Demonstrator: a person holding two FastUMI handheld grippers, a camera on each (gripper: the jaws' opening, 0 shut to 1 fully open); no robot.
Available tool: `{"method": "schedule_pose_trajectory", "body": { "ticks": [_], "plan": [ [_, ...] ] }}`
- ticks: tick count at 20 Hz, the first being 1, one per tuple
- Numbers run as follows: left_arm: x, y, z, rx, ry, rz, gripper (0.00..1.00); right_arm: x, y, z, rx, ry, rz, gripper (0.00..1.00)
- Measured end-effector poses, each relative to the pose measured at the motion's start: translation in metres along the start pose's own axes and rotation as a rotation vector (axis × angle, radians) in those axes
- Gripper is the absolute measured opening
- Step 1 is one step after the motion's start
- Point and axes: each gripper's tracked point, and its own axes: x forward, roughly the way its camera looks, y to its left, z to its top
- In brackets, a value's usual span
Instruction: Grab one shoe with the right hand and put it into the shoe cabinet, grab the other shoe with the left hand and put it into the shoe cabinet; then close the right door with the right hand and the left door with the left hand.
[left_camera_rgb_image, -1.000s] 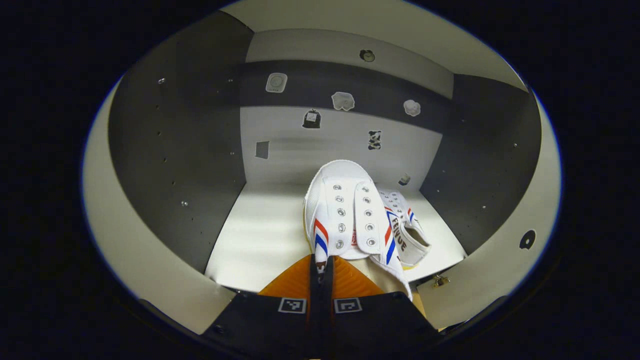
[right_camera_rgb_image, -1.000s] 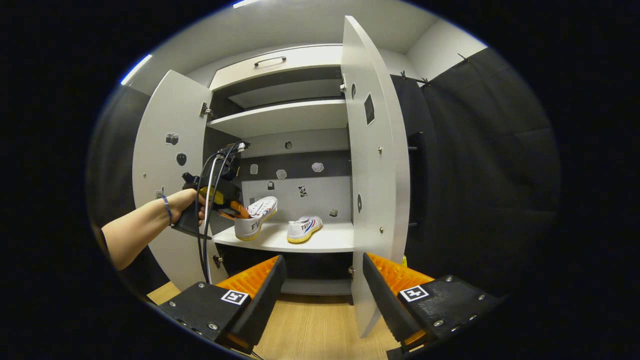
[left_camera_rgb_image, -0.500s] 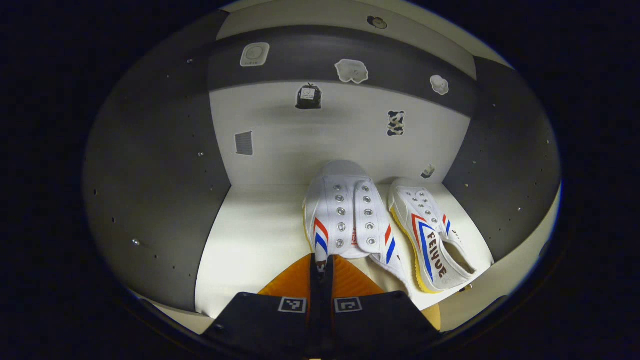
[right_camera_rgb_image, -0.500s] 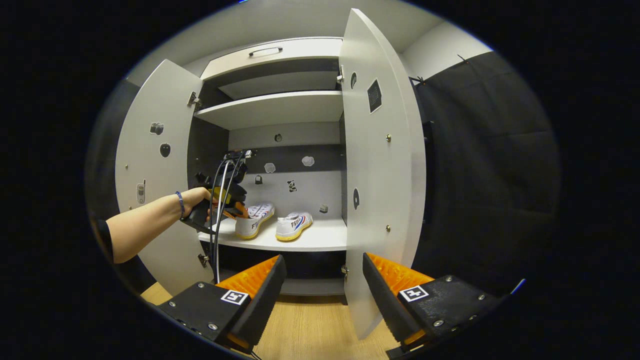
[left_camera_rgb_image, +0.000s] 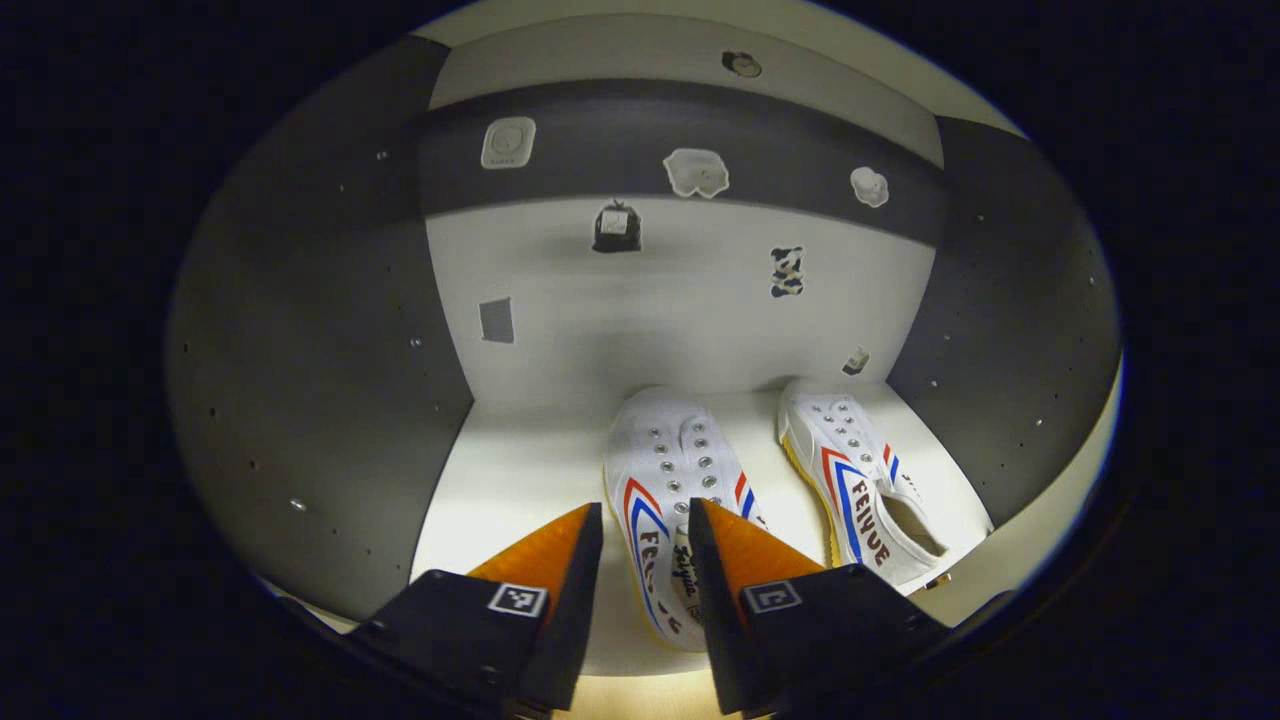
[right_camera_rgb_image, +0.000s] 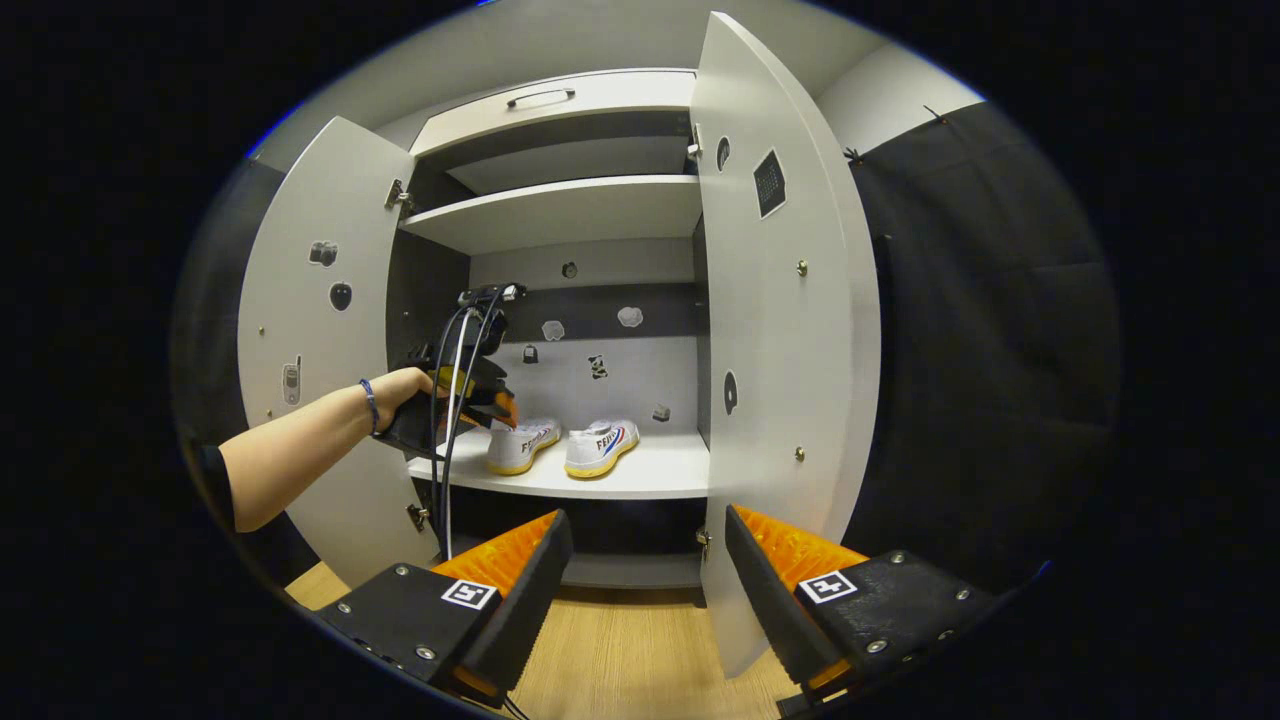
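shoes (left_camera_rgb_image: 672, 500) (left_camera_rgb_image: 855, 480) on white shelf (left_camera_rgb_image: 520, 470) (doors open) | wood floor (right_camera_rgb_image: 620, 650) | both tools (left_camera_rgb_image: 645, 545) (right_camera_rgb_image: 648, 575) apart

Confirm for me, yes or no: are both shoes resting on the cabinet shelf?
Yes: the left shoe and the right shoe both lie flat on the shelf, toes toward the back.

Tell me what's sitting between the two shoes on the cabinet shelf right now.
Nothing. In the left gripper view, a bare strip of white shelf separates the left shoe from the right shoe. The right gripper view shows the same gap.
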Motion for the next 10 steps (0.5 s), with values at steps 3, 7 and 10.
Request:
{"method": "schedule_pose_trajectory", "body": {
  "ticks": [3,7,10],
  "plan": [
    [-0.045,-0.007,0.027,0.022,-0.128,0.019,0.99,-0.009,0.001,0.007,0.007,-0.007,0.024,0.94],
    [-0.123,-0.016,0.044,0.035,-0.291,0.038,0.99,-0.031,0.001,0.023,-0.011,-0.031,0.056,0.94],
    [-0.187,-0.025,0.041,0.005,-0.380,0.025,0.99,-0.051,-0.010,0.033,-0.020,-0.043,0.057,0.94]
  ]
}}
